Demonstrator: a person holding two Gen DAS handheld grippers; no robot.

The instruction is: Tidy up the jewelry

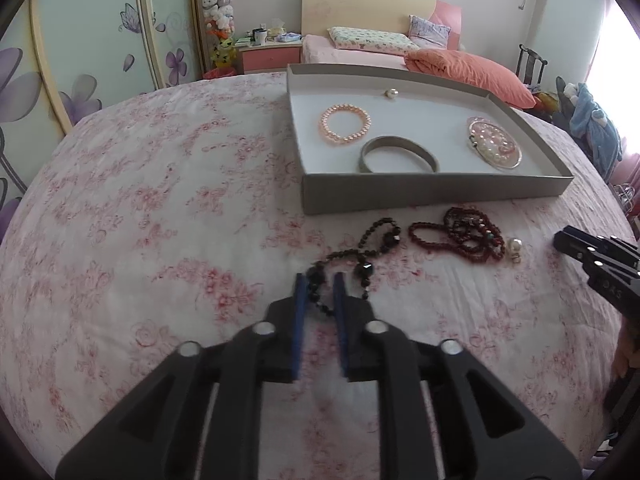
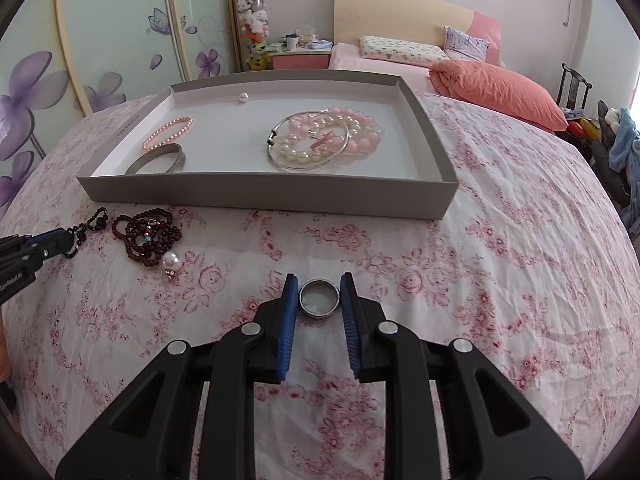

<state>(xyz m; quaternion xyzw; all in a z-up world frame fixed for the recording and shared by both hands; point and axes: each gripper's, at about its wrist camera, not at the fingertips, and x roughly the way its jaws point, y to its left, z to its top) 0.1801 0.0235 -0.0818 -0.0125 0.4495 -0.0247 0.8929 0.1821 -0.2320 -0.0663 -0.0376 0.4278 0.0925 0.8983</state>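
Ring (image 2: 319,298): polished metal, lower centre. Tray (image 2: 264,194): matt grey card. Bedspread (image 2: 500,240): wrinkled printed cloth. Pearls (image 2: 312,148): glossy, mid-frame.

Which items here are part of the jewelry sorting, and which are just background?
Job: tray, black beads between left gripper fingers, ring between right gripper fingers, red beads, pearl pendant.
Background: pillow, nightstand, plush toys.

My left wrist camera is looking forward, low and close over the floral bedspread (image 1: 140,200), toward the gray tray (image 1: 432,190). My right one is facing likewise from further right. Both are sharing the tray (image 2: 264,196) and the bed behind (image 2: 492,80).
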